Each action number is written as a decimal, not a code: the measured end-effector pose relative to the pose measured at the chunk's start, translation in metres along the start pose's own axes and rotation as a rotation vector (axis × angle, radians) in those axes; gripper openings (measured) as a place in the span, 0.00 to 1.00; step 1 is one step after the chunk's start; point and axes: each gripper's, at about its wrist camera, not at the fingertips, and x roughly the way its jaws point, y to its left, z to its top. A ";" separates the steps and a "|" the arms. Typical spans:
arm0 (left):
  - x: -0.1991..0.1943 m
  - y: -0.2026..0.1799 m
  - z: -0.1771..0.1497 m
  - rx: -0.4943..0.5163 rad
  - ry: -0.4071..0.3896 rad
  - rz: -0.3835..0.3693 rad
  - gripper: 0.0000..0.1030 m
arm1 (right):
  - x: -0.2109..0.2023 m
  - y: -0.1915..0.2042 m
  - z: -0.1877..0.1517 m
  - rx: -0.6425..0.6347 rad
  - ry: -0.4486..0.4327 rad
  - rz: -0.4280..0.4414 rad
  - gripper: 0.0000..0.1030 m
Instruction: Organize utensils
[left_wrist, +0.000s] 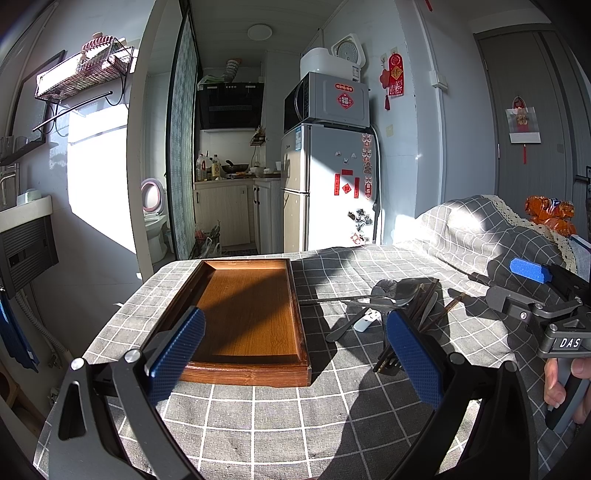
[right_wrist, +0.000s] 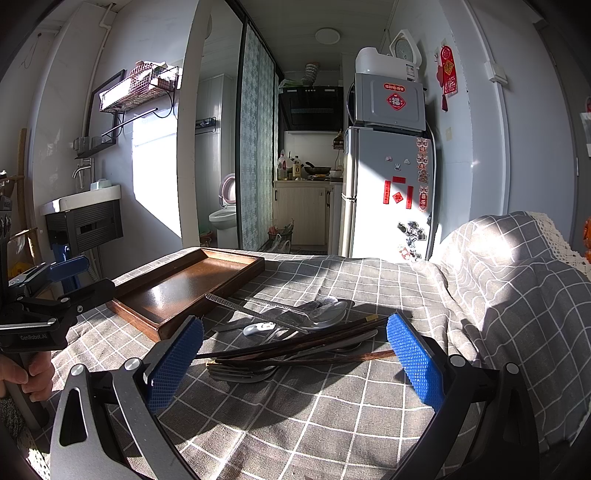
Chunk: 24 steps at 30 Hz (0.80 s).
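1. Grippers first: the left gripper (left_wrist: 295, 350) hangs with jaws spread wide and nothing between them; the right gripper (right_wrist: 295, 350) is likewise wide and bare.
2. Just ahead of the right gripper lies the utensil pile (right_wrist: 295, 339): chopsticks (right_wrist: 288, 350), spoons (right_wrist: 325, 314), forks (right_wrist: 240, 373).
3. Ahead of the left gripper sits the wooden tray (left_wrist: 243, 314), bare; sorting looks unstarted, every piece left.

Your wooden tray (left_wrist: 255, 317) sits empty at the centre of the left wrist view, long side running away from you, its rim raised and dark. Just to its right lies the utensil pile (right_wrist: 295, 339): dark wooden chopsticks (right_wrist: 295, 349) laid crosswise, metal forks (right_wrist: 240, 373) beneath them at lower centre, spoons (right_wrist: 328, 314) behind, bowls overlapping, and a small white piece (right_wrist: 258, 327) beside them.
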 end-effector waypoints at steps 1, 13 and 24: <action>0.000 0.000 0.000 0.000 0.001 0.002 0.97 | 0.000 0.000 0.000 0.000 0.000 0.000 0.97; 0.001 0.001 -0.001 -0.003 0.005 0.016 0.97 | 0.002 -0.001 0.001 0.001 0.011 0.012 0.97; 0.045 -0.015 0.001 0.142 0.221 -0.145 0.97 | 0.004 -0.025 0.019 -0.046 0.165 0.017 0.97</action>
